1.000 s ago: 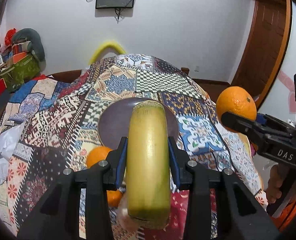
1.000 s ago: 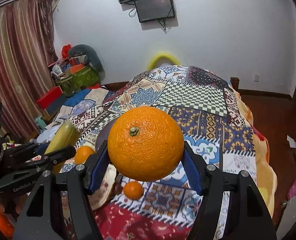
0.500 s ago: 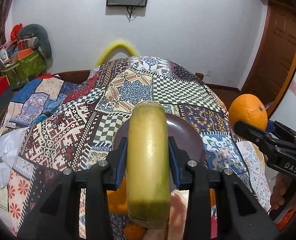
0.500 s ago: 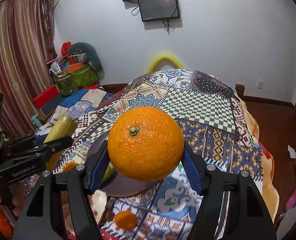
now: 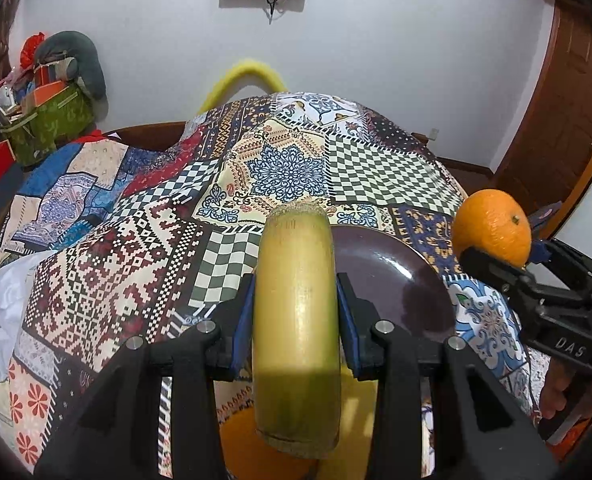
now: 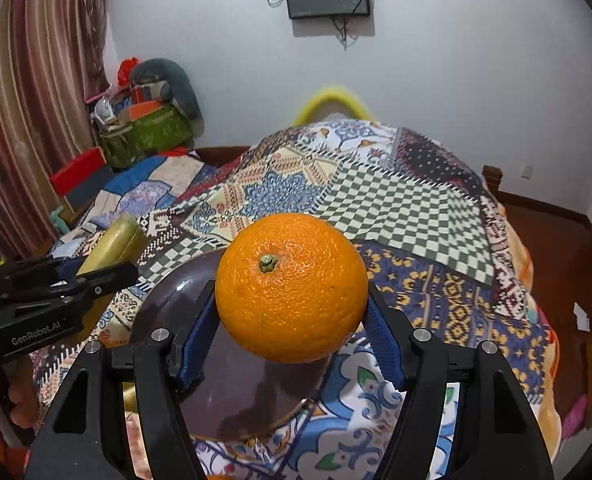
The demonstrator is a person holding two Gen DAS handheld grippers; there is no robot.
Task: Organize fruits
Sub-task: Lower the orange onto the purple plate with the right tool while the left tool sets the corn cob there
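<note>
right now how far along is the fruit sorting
Done: nothing yet, the dark plate shows no fruit. In hand: the left gripper clamps a banana, and the right gripper clamps an orange, both over the plate. Left: setting both down, plus another orange low in the left wrist view.

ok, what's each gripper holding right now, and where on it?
Left gripper: yellow-green banana, clamped across its sides partway along its length. Right gripper: orange, jaws on its opposite sides, stem end toward the camera.
</note>
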